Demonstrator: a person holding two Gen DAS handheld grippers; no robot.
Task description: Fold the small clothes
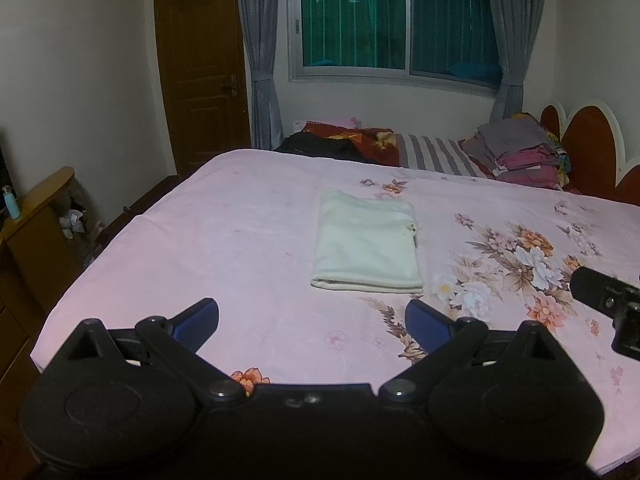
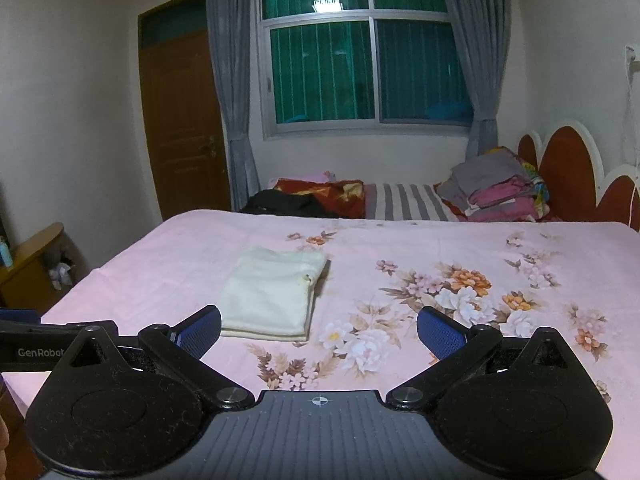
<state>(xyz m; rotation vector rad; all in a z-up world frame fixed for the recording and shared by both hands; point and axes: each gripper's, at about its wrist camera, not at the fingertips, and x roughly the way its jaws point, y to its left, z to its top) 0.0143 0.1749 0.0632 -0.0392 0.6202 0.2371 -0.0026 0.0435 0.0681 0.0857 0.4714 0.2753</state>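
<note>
now the left claw hovers released over the bed, gripping nothing, and the right claw likewise gapes wide and bare. ahead of both, the cream cloth lies folded flat on the pink floral sheet, apart from every blue pad.

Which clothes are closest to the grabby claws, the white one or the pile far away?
The folded white cloth lies alone on the pink sheet, just beyond both open grippers. The grey and pink pile sits far back by the headboard.
</note>
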